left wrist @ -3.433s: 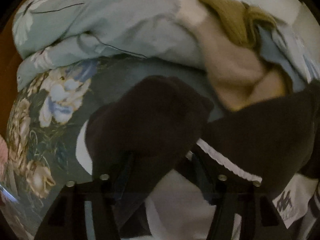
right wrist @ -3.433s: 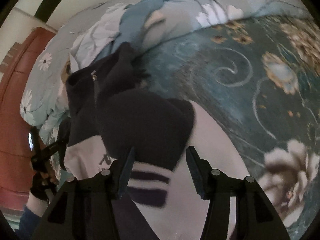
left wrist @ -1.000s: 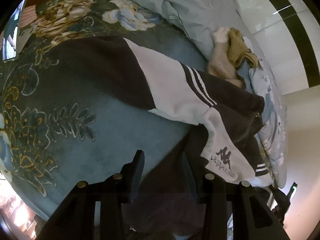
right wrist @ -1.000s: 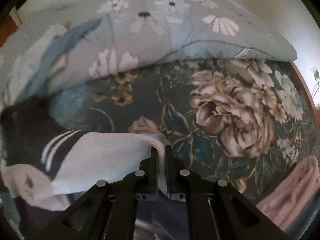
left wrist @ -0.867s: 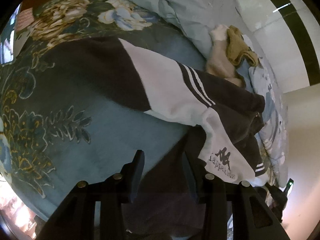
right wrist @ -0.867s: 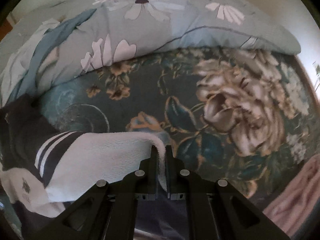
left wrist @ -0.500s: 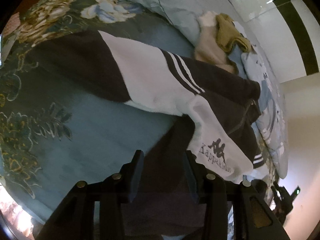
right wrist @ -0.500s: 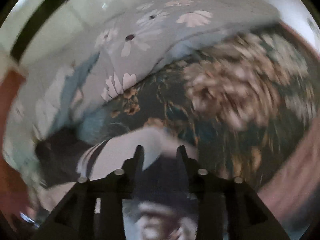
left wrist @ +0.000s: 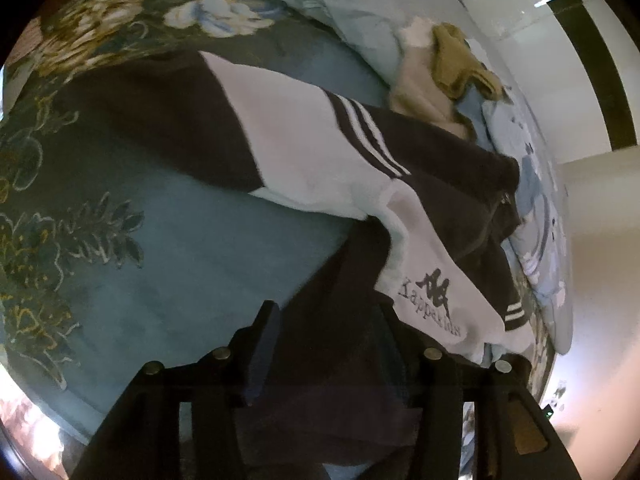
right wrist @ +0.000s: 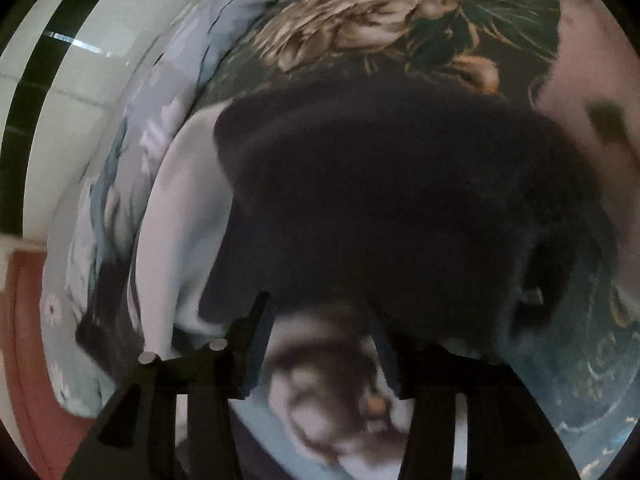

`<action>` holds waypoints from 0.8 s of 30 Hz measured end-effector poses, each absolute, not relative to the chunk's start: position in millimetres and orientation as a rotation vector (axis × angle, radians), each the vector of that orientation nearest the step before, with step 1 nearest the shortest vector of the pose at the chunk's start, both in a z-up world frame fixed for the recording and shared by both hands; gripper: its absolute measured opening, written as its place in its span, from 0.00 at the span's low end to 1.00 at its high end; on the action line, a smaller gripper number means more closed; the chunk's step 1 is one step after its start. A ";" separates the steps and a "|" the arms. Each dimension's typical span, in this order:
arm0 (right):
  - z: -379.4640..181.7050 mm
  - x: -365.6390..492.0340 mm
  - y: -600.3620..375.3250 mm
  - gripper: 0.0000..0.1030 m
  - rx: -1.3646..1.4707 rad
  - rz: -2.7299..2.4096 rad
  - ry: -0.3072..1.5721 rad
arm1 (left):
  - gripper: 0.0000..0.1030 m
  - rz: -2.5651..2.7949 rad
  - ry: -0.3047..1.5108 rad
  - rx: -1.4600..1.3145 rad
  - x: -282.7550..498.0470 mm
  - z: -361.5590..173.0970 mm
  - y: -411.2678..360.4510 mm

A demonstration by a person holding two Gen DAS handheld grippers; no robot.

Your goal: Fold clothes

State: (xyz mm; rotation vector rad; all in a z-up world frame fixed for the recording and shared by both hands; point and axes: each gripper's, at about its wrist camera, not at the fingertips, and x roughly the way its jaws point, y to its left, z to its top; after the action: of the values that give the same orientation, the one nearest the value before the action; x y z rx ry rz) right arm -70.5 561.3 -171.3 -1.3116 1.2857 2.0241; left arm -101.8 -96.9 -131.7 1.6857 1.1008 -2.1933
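Observation:
A black and white Kappa jacket [left wrist: 304,148] lies spread on the floral bedspread [left wrist: 132,248], one striped sleeve stretched out to the left. My left gripper [left wrist: 326,332] is open, with dark jacket fabric lying between its fingers. In the right wrist view the jacket's black part [right wrist: 400,208] fills the middle, with its white part to the left. My right gripper [right wrist: 320,340] is open just below the black fabric's edge, over the bedspread [right wrist: 580,380]. This view is blurred.
A light blue flowered duvet [left wrist: 352,12] is bunched along the far side, with beige and mustard clothes [left wrist: 448,60] piled on it. A white wall with a black stripe [left wrist: 580,40] stands behind. A pink cloth [right wrist: 592,80] lies at the right.
My right gripper opened, let go of the white sleeve edge and swung round over the black part of the jacket. My left gripper stayed open and shifted slightly.

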 end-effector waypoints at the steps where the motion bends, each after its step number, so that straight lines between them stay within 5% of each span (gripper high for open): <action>1: -170.3 -76.5 564.5 0.49 -1.290 2.021 1.269 | 0.52 -2.185 1.102 1.683 -101.1 -132.8 -98.7; 9: -150.2 -127.9 579.4 0.49 -1.277 2.074 1.057 | 0.52 -2.158 1.084 1.703 -103.9 -140.7 -102.2; 14: -166.8 -114.8 592.4 0.48 -1.276 1.986 1.127 | 0.52 -2.151 1.080 1.732 -109.0 -147.8 -96.8; 19: -157.6 -105.9 597.0 0.15 -1.228 2.015 1.164 | 0.52 -2.149 1.069 1.759 -113.7 -152.2 -90.2; 24: -93.0 -108.0 593.1 0.11 -1.105 2.245 1.041 | 0.52 -2.172 1.074 1.744 -115.8 -148.7 -89.2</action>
State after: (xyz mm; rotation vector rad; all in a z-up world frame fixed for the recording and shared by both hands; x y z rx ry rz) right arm -108.0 593.1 -93.0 -1.1053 1.0411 2.2445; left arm -115.8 -89.2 -148.7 1.7445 1.0741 -2.1724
